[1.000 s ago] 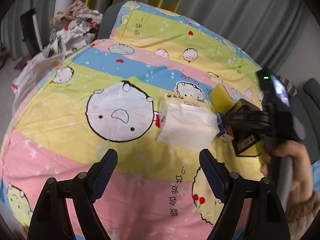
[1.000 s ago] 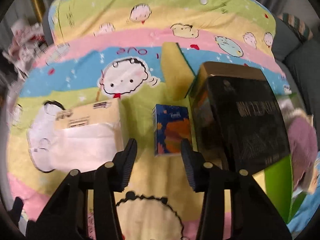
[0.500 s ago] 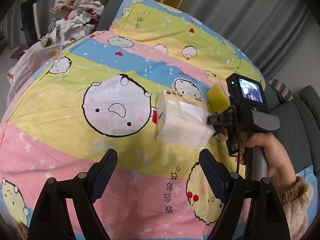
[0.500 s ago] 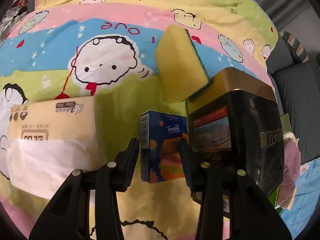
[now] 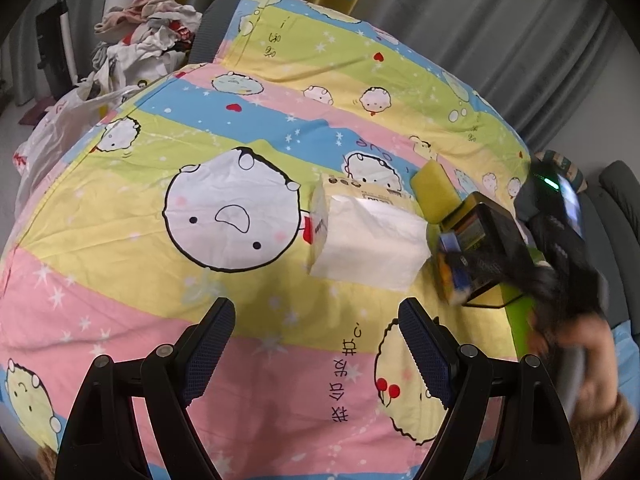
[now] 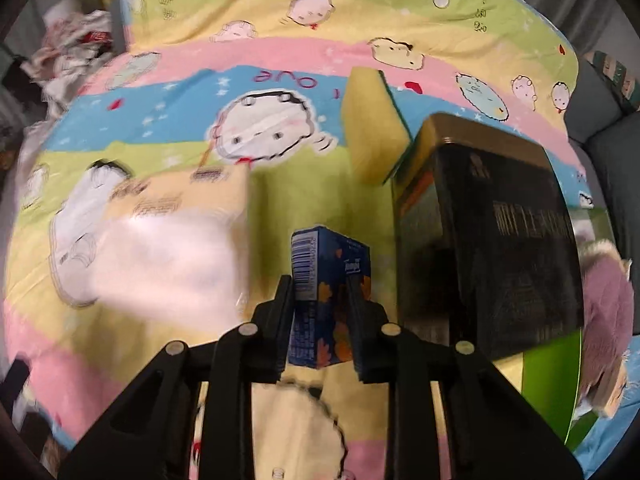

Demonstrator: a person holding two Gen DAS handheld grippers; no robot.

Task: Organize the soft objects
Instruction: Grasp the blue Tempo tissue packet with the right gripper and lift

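Your right gripper is closing on the small blue pocket-tissue pack between its fingers; it's light and squashy, so clamp its flat sides gently.

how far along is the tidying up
Early. Nothing looks sorted yet. In hand: the right gripper is closing on the small blue tissue pack, which sits between its pads. The white tissue bundle and yellow sponge lie untouched; the left gripper is open and empty.

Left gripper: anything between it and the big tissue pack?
Nothing visible. Left gripper is open over bare sheet, with the tissue pack straight ahead. The right gripper, closing on the small blue pack, is off to the side.
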